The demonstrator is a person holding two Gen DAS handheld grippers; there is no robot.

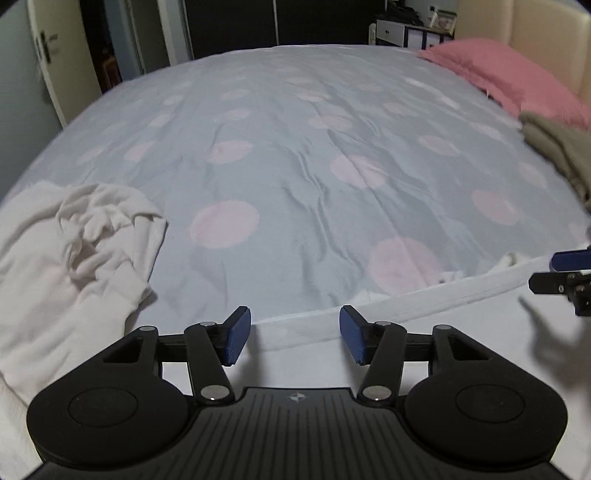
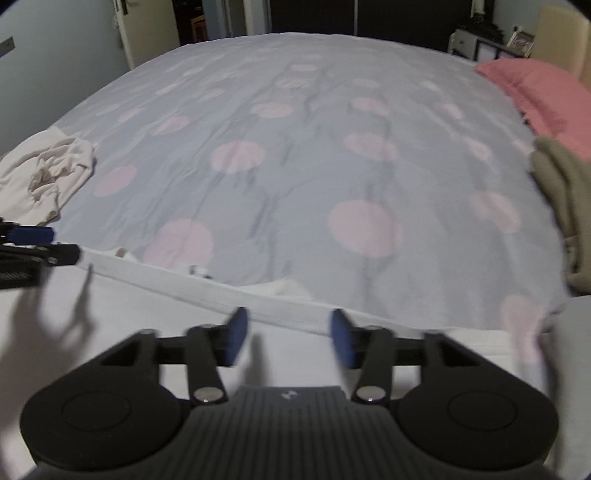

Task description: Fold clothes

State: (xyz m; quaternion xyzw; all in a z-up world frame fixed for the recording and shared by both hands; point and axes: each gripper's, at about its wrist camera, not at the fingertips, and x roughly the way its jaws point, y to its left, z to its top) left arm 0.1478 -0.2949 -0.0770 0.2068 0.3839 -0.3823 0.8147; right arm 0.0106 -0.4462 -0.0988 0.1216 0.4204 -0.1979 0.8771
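Observation:
A white garment (image 1: 406, 299) lies spread flat along the near side of the bed, its banded edge running across both views (image 2: 184, 284). My left gripper (image 1: 295, 336) hovers over this cloth, open, with nothing between its blue pads. My right gripper (image 2: 290, 340) is also open and empty over the same cloth, further right. Each gripper shows at the edge of the other's view: the right gripper (image 1: 565, 275), the left gripper (image 2: 31, 240). A crumpled cream garment (image 1: 92, 240) (image 2: 48, 173) lies at the left. An olive garment (image 1: 554, 147) (image 2: 561, 195) is heaped at the right.
The bed wears a grey cover with pink dots (image 1: 295, 147) (image 2: 295, 166). A pink pillow (image 1: 517, 74) (image 2: 543, 96) lies at the back right by a cream headboard. Beyond the bed are a door (image 1: 48, 55), dark wardrobes and a small drawer unit (image 1: 391, 31).

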